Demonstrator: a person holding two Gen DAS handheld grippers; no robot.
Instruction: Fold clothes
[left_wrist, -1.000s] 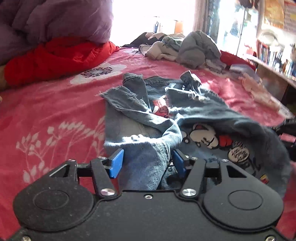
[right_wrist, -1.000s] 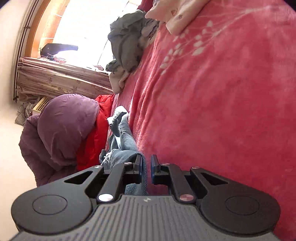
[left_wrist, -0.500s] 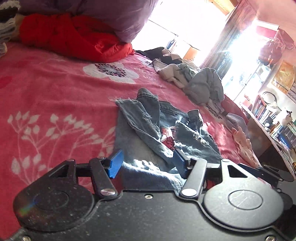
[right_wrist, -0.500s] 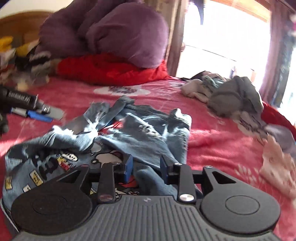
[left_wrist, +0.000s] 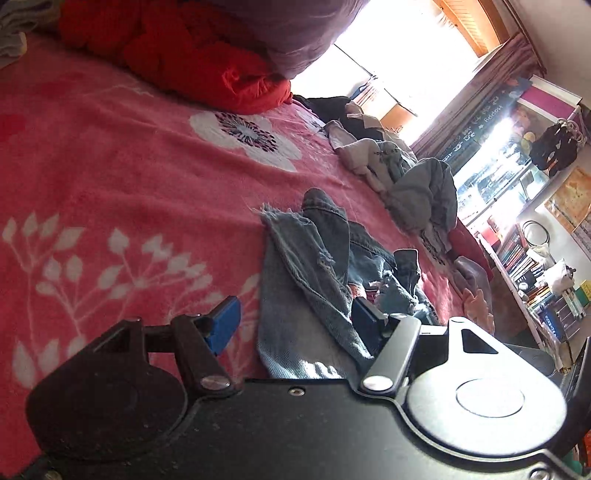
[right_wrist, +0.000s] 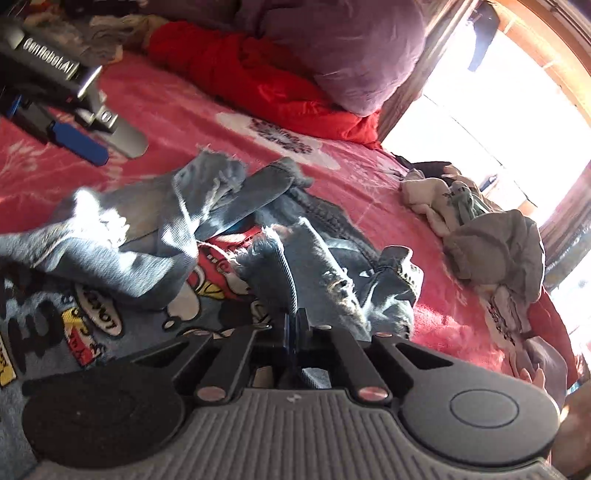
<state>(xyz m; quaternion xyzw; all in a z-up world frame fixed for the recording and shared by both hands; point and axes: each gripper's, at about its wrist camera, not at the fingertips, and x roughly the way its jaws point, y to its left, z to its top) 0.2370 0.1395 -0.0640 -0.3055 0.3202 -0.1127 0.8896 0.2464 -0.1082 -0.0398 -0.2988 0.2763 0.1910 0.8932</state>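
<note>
A crumpled blue denim jacket (left_wrist: 306, 280) with frayed edges and cartoon patches lies on the pink flowered blanket (left_wrist: 110, 177). My left gripper (left_wrist: 295, 325) is open, its blue pads on either side of a denim fold near the jacket's edge. In the right wrist view the jacket (right_wrist: 155, 236) spreads across the middle, patches at the left. My right gripper (right_wrist: 293, 326) is shut on a narrow denim fold that rises between its pads. The left gripper (right_wrist: 79, 142) shows at the upper left of that view, above the blanket.
A heap of grey and white clothes (left_wrist: 406, 173) lies further along the bed, also seen in the right wrist view (right_wrist: 491, 240). A red quilt (left_wrist: 192, 55) and purple bedding (right_wrist: 332, 44) are piled at the head. Bookshelves (left_wrist: 535, 273) stand at the right.
My right gripper has closed from open onto a denim fold. My left gripper stayed open and tilted, moving toward the jacket's left edge.
</note>
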